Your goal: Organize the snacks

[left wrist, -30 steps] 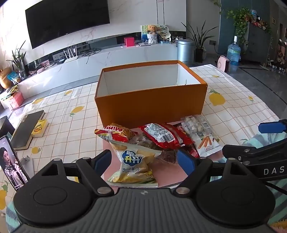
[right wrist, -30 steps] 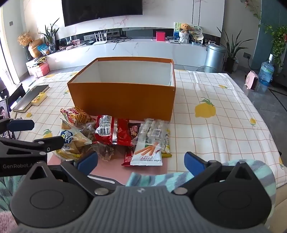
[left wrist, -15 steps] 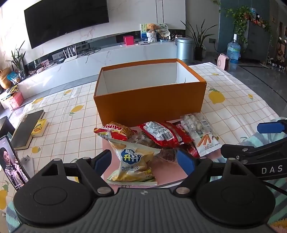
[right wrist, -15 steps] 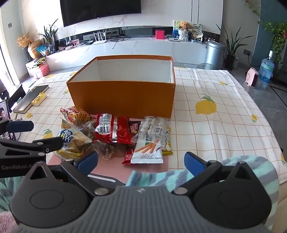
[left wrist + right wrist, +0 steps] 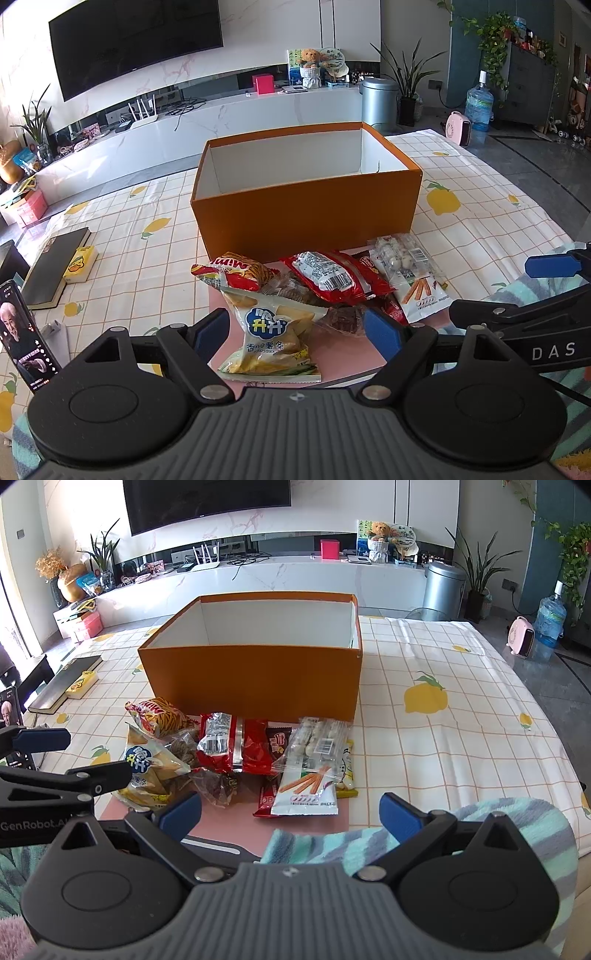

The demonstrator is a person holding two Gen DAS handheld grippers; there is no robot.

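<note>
Between the left gripper's [image 5: 297, 334] spread fingers lies the potato-stick bag [image 5: 271, 338]; right gripper [image 5: 291, 810] fingers spread, empty.

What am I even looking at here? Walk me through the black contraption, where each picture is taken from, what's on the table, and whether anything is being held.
No robot arm here: a person holds one two-finger gripper in each hand. Each picture comes from a fisheye camera on a gripper, looking along its blue-tipped fingers. One view shows the left gripper, the other the right gripper; each also appears at the edge of the other's picture.

Both are open and hold nothing.

On the table with its lemon-print cloth stands an open orange box; nothing shows inside, though its floor is hidden. In front of it lies a pile of snack packets, including a yellow potato-stick bag between the left fingers, untouched. A book and a phone lie off to the left.
</note>
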